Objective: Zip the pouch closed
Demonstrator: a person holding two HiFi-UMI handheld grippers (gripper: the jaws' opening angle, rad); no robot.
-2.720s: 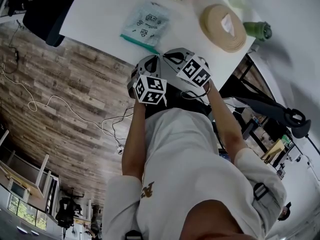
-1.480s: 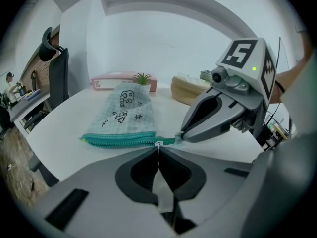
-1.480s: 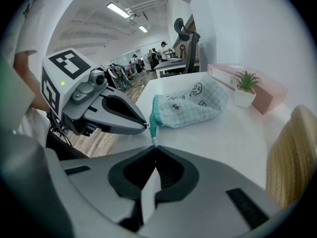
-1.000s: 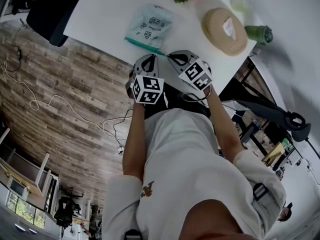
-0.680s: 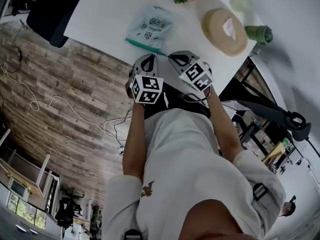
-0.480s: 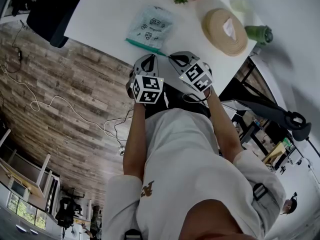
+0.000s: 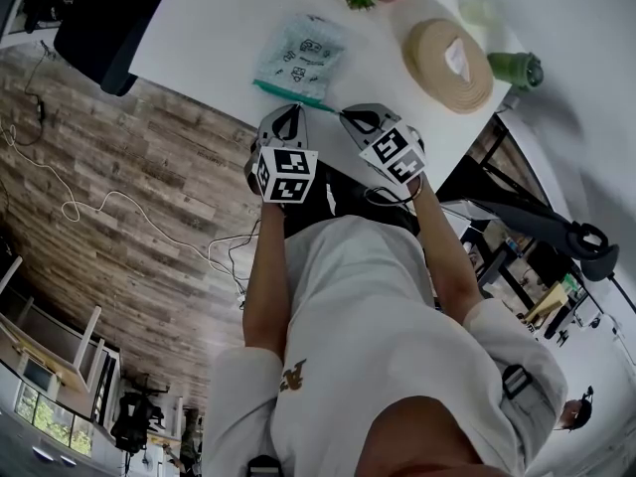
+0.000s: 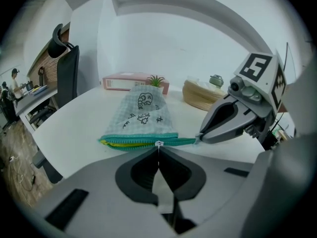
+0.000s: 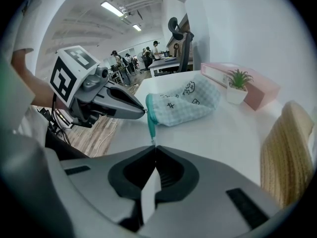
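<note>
Pouch (image 7: pixel 298 53) part unzipped: I hold left gripper (image 7: pixel 292 109) at zipper pull (image 8: pixel 158 144), right gripper (image 7: pixel 344 116) at tape end (image 8: pixel 190 141), both closed on nothing; pinching the pull looks next

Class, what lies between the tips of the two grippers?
In the left gripper view, a short teal stretch of zipper on the pouch runs from the left gripper to the right gripper.

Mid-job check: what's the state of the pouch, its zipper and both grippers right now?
pouch: lying flat, zipper edge toward the grippers.
zipper: part open; in the left gripper view, yellow lining shows left of the pull and the zipper is closed to its right.
left gripper: shut on zipper pull.
right gripper: shut on zipper tail.
</note>
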